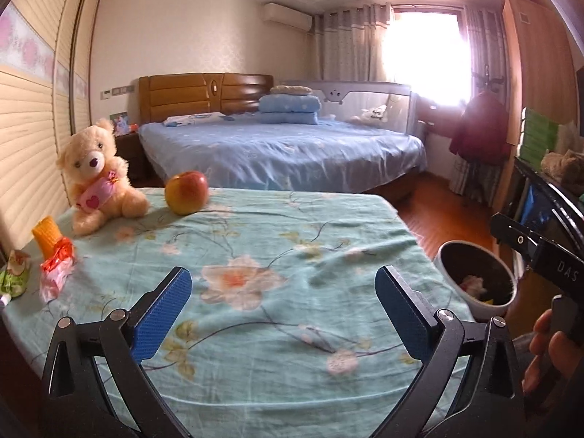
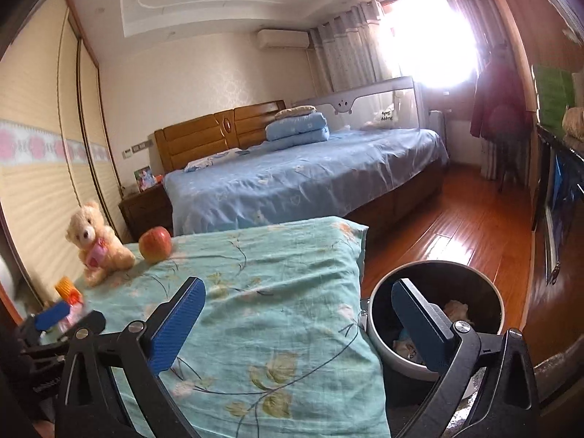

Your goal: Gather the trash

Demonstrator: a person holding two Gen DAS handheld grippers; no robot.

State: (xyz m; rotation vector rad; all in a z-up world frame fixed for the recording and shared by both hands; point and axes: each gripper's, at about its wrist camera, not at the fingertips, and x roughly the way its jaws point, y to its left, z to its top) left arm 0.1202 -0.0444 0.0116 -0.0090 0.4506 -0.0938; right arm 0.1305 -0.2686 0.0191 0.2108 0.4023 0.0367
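- Between my left gripper's (image 1: 283,314) wide, empty fingers lies bare cloth (image 1: 255,241).
- Right gripper (image 2: 297,325), also wide, hangs beside bin (image 2: 383,332).
- Next, I judge: wrapper (image 1: 54,266), far left.

Black hand-held gripper (image 1: 283,314), blue textured pads (image 1: 162,315), silver screws

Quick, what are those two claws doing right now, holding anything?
Left gripper: open, holding nothing.
Right gripper: open, holding nothing.
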